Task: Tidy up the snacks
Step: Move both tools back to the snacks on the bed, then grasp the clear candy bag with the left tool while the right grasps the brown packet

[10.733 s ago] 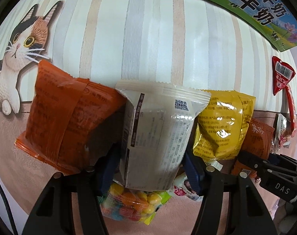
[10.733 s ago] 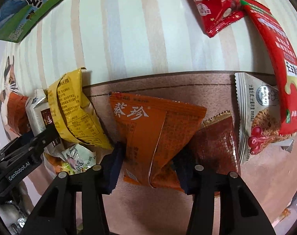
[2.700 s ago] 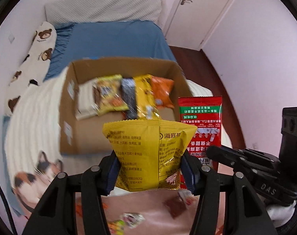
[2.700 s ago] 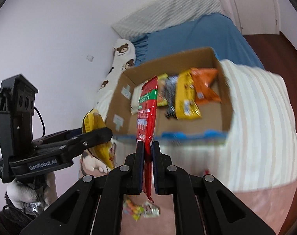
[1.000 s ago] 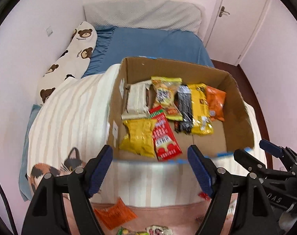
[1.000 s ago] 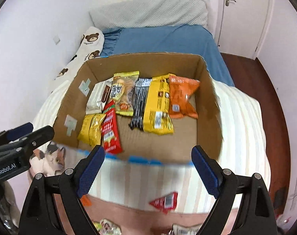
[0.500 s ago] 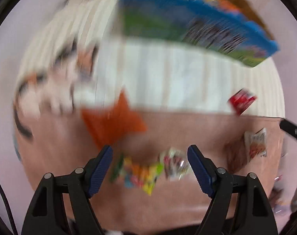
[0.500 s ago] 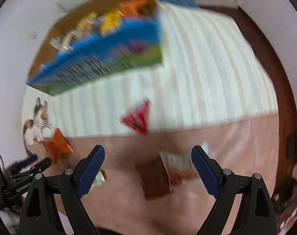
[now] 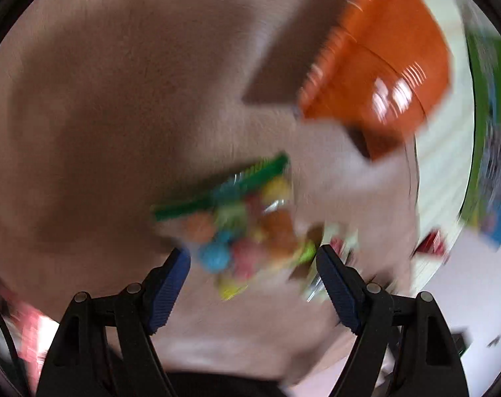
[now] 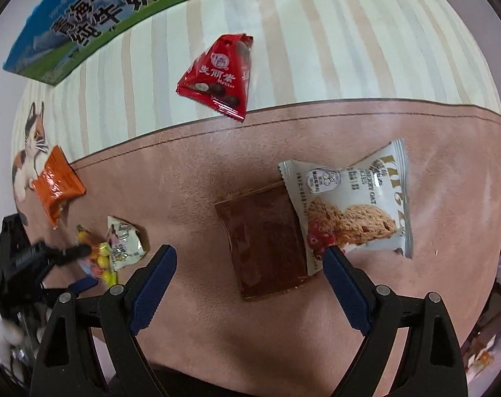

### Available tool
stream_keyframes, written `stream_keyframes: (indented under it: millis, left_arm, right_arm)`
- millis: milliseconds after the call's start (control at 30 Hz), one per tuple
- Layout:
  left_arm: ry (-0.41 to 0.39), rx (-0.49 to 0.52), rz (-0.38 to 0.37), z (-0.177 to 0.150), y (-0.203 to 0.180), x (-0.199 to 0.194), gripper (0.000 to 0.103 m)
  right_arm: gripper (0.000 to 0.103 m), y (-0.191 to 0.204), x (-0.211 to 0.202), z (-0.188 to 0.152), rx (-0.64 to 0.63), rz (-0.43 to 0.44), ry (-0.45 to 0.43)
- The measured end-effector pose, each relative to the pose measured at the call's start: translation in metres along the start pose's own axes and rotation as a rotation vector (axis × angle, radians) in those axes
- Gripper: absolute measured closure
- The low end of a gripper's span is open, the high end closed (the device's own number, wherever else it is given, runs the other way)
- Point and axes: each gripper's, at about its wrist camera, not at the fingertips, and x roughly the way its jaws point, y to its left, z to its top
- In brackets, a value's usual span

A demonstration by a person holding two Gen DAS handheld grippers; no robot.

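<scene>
My left gripper (image 9: 252,259) is open and empty, just above a clear bag of coloured candies (image 9: 247,228) with a green top; the view is blurred. An orange packet (image 9: 379,76) lies beyond it. My right gripper (image 10: 250,258) is open and empty over a brown packet (image 10: 267,241). A white oat-cookie packet (image 10: 353,205) overlaps the brown packet's right edge. A red triangular chocolate packet (image 10: 217,76) lies farther off. The left gripper (image 10: 52,254) shows in the right wrist view by the candies (image 10: 98,258), a small white packet (image 10: 124,241) and the orange packet (image 10: 57,182).
The snacks lie on a blanket with a pinkish-brown band (image 10: 184,182) and a striped part (image 10: 316,33) with a cat print (image 10: 28,155). The blue and green side of the milk carton box (image 10: 101,6) stands at the far edge.
Both grippers have dropped from above the box down to the blanket. The left one has closed in on the candy bag, the right one on the brown packet. Both stay open.
</scene>
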Motion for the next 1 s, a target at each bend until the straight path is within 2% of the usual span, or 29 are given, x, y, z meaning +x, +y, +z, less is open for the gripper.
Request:
stream_keyframes:
  millis: [67,133,233,300,400,467,567,600,633,667,733,800,833,933,1000]
  left_arm:
    - [-0.036,-0.016,-0.009,0.002,-0.003,0.004,0.026]
    - [-0.069,0.052,0.034,0.002,-0.019,0.007,0.027]
    - [-0.162,0.27,0.142,-0.008,-0.055,0.005,0.027]
    - [-0.228,0.506,0.255,-0.024,-0.088,0.009,0.031]
    - [-0.221,0.779,0.397,-0.048,-0.119,0.028,0.032]
    - [-0.214,0.852,0.463,-0.058,-0.123,0.036,0.031]
    - [-0.18,0.837,0.474,-0.063,-0.12,0.045,0.031]
    - [-0.172,0.808,0.46,-0.062,-0.116,0.045,0.031]
    - [-0.166,0.786,0.448,-0.064,-0.114,0.046,0.031]
    - [-0.16,0.765,0.435,-0.061,-0.11,0.045,0.031]
    - [-0.155,0.738,0.419,-0.06,-0.104,0.044,0.031]
    - [-0.158,0.738,0.415,-0.063,-0.1,0.044,0.031]
    - [-0.163,0.742,0.418,-0.064,-0.097,0.043,0.033]
    - [-0.172,0.77,0.443,-0.072,-0.085,0.041,0.047]
    - [-0.161,0.764,0.443,-0.067,-0.075,0.036,0.046]
  right_arm:
    - [0.011,0.005,0.006,0.002,-0.017,-0.025,0.0]
    - [0.011,0.011,0.014,0.005,-0.028,-0.034,0.008]
    - [0.011,0.013,0.023,0.005,-0.039,-0.052,0.013]
    - [0.011,0.014,0.028,0.007,-0.05,-0.065,0.013]
    - [0.011,0.018,0.038,0.009,-0.079,-0.087,0.023]
    - [0.011,0.026,0.045,0.01,-0.119,-0.125,0.027]
    - [0.011,0.041,0.057,0.008,-0.179,-0.174,0.037]
    - [0.017,0.049,0.063,0.001,-0.192,-0.185,0.041]
    - [0.032,0.053,0.066,-0.002,-0.204,-0.192,0.046]
    - [0.041,0.059,0.071,-0.009,-0.216,-0.19,0.055]
    - [0.043,0.064,0.08,-0.019,-0.222,-0.154,0.091]
    - [0.043,0.072,0.081,-0.028,-0.24,-0.148,0.085]
    - [0.043,0.075,0.082,-0.031,-0.241,-0.137,0.089]
    - [0.042,0.078,0.082,-0.034,-0.234,-0.105,0.105]
    - [0.042,0.079,0.084,-0.032,-0.234,-0.101,0.119]
